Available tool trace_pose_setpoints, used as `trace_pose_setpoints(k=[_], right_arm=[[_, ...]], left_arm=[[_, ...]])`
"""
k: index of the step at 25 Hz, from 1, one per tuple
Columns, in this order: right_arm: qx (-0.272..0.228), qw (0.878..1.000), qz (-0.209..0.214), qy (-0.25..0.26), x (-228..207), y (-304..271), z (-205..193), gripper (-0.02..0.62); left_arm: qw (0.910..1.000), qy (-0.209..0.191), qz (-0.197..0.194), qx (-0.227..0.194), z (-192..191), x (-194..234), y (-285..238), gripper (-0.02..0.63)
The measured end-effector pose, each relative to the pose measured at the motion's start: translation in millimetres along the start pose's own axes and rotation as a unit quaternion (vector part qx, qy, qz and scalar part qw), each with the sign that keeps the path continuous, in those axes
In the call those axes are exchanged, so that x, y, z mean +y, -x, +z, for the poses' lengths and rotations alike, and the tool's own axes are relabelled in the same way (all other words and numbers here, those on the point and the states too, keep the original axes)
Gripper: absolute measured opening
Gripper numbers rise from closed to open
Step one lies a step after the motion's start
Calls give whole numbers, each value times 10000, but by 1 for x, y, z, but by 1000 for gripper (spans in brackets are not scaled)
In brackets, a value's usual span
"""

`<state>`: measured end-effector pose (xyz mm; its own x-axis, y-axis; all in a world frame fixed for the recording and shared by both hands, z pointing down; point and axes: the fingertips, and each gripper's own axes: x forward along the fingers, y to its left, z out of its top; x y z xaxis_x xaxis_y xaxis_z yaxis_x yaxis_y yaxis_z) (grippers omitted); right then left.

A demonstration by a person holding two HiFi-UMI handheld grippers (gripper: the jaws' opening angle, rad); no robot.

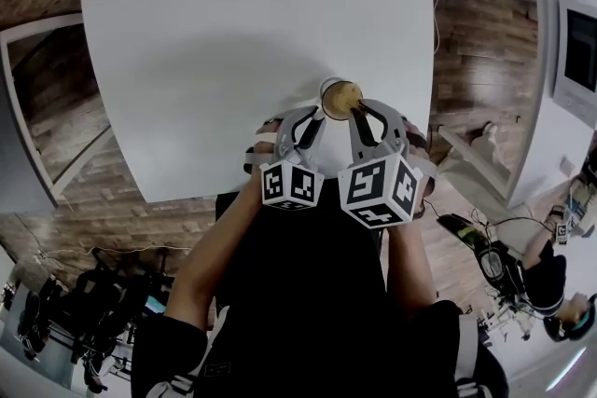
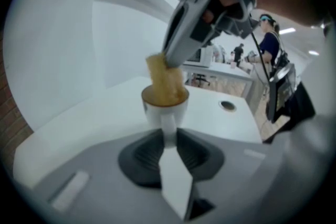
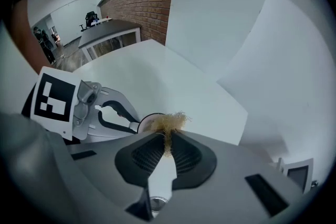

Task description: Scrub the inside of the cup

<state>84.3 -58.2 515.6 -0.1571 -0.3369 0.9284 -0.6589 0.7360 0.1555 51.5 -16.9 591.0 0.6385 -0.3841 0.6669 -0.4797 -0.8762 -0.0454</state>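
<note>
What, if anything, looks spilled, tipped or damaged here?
Nothing stands out. The cup is upright on the table, the left gripper shut on its handle, the right gripper holding the scrubber in its mouth; no spill shows.

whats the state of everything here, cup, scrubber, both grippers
cup: upright, held by its handle, scrubber in its mouth
scrubber: pinched at its top, lower end inside the cup
left gripper: shut on the cup's handle
right gripper: shut on the scrubber
</note>
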Motion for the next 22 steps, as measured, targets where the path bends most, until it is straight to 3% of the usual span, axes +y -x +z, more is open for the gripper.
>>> trace_pose_setpoints(k=[12, 18, 22], right_arm=[[489, 9943, 341, 879, 27, -61, -8, 35], [418, 9964, 373, 636, 16, -4, -5, 35], [482, 9954, 528, 633, 19, -17, -11, 35]], left_arm=[[10000, -12, 45, 35, -4, 2, 1, 74], [9999, 128, 56, 45, -4, 1, 1, 73], [9998, 182, 70, 21, -3, 2, 0, 72]])
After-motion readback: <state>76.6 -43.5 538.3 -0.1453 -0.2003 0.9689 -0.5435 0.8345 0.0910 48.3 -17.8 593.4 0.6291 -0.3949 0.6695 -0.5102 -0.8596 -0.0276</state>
